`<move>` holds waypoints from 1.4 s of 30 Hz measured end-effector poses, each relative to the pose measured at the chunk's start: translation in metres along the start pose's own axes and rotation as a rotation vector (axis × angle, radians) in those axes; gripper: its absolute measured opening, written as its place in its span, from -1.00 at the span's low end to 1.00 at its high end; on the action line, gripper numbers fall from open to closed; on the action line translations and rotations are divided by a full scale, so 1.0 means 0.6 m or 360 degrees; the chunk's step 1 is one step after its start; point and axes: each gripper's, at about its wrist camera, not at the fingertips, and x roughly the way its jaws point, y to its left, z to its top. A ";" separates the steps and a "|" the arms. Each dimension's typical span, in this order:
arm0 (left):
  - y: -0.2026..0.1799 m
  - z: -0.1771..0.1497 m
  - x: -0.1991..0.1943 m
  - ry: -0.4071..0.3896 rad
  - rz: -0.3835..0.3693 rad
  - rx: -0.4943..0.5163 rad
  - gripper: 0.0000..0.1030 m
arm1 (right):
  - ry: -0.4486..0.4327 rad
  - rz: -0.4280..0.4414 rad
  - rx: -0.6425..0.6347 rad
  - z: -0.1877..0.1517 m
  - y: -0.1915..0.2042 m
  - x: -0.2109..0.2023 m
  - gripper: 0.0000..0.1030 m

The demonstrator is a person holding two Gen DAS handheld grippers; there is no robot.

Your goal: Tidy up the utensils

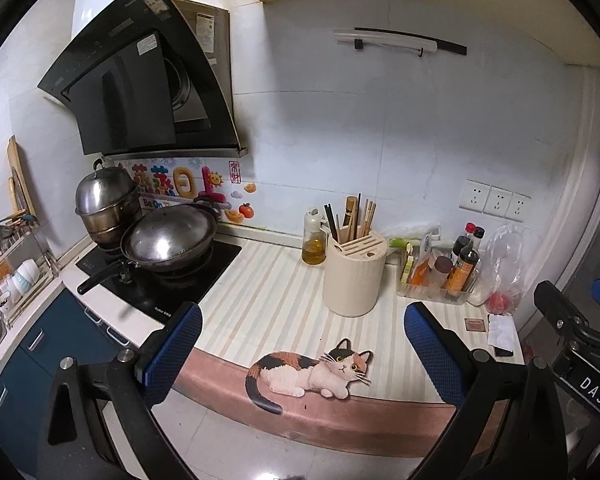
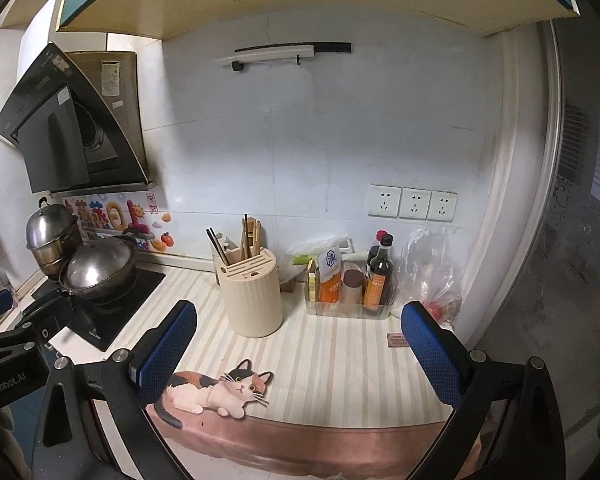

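Observation:
A cream utensil holder [image 1: 354, 276] stands on the striped counter mat [image 1: 268, 300], with several chopsticks [image 1: 358, 216] upright in its slots. It also shows in the right wrist view [image 2: 250, 292], with the chopsticks [image 2: 248, 240] in it. My left gripper [image 1: 302, 324] is open and empty, held in front of the counter edge, short of the holder. My right gripper [image 2: 298, 322] is open and empty, also short of the holder. The right gripper's body shows at the right edge of the left wrist view [image 1: 572, 332].
A wok [image 1: 168, 240] and a steel pot [image 1: 106, 200] sit on the black hob [image 1: 204, 276] at left. An oil bottle [image 1: 314, 238] stands behind the holder. A clear tray of sauce bottles [image 1: 440, 276] and a plastic bag [image 1: 504, 264] sit at right. A dish rack [image 1: 8, 264] is far left.

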 end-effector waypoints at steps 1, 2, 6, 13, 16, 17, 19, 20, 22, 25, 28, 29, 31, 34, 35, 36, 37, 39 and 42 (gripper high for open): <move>-0.002 -0.002 -0.001 0.0005 -0.0002 -0.0001 1.00 | 0.0002 0.0004 -0.0002 0.001 -0.002 0.001 1.00; -0.003 -0.003 -0.002 0.0005 0.0001 0.0003 1.00 | 0.0002 0.0010 -0.0004 0.002 -0.004 0.001 1.00; -0.005 -0.006 -0.004 0.0007 0.0010 0.0004 1.00 | -0.0002 0.0014 -0.0004 0.003 -0.010 0.000 1.00; -0.006 -0.007 -0.006 0.0007 0.0013 -0.0004 1.00 | -0.0001 0.0006 -0.0017 0.007 -0.011 0.002 1.00; -0.006 -0.006 -0.005 0.0008 0.0020 -0.0004 1.00 | -0.0001 0.0003 -0.0017 0.007 -0.011 0.002 1.00; -0.006 -0.007 -0.005 0.0010 0.0026 -0.0006 1.00 | 0.0004 0.0005 -0.0019 0.008 -0.012 0.005 1.00; -0.005 -0.005 -0.002 0.0010 0.0028 -0.0007 1.00 | 0.0014 0.0010 -0.0023 0.009 -0.015 0.010 1.00; -0.005 -0.005 -0.001 0.0011 0.0028 -0.0007 1.00 | 0.0018 0.0015 -0.0025 0.009 -0.016 0.012 1.00; -0.006 -0.005 -0.002 0.0012 0.0031 -0.0007 1.00 | 0.0023 0.0020 -0.0030 0.008 -0.018 0.017 1.00; -0.006 -0.004 -0.002 0.0013 0.0030 -0.0009 1.00 | 0.0029 0.0030 -0.0033 0.009 -0.021 0.023 1.00; -0.005 -0.004 0.001 0.0019 0.0031 -0.0008 1.00 | 0.0032 0.0034 -0.0041 0.007 -0.018 0.027 1.00; -0.004 -0.004 0.001 0.0020 0.0034 -0.0006 1.00 | 0.0033 0.0036 -0.0044 0.007 -0.018 0.028 1.00; -0.005 -0.004 0.002 0.0019 0.0028 -0.0004 1.00 | 0.0035 0.0038 -0.0048 0.006 -0.017 0.029 1.00; -0.006 -0.004 0.003 0.0020 0.0026 -0.0005 1.00 | 0.0039 0.0041 -0.0051 0.005 -0.017 0.032 1.00; -0.006 -0.003 0.004 0.0020 0.0025 -0.0005 1.00 | 0.0042 0.0043 -0.0052 0.004 -0.017 0.034 1.00; -0.008 -0.002 0.006 0.0018 0.0022 -0.0002 1.00 | 0.0043 0.0046 -0.0050 0.004 -0.018 0.035 1.00; -0.008 -0.002 0.007 0.0017 0.0022 0.0001 1.00 | 0.0045 0.0048 -0.0049 0.004 -0.019 0.037 1.00; -0.011 -0.003 0.010 0.0014 0.0017 0.0007 1.00 | 0.0043 0.0048 -0.0049 0.004 -0.018 0.039 1.00; -0.014 -0.002 0.012 0.0012 0.0016 0.0011 1.00 | 0.0045 0.0051 -0.0045 0.003 -0.019 0.042 1.00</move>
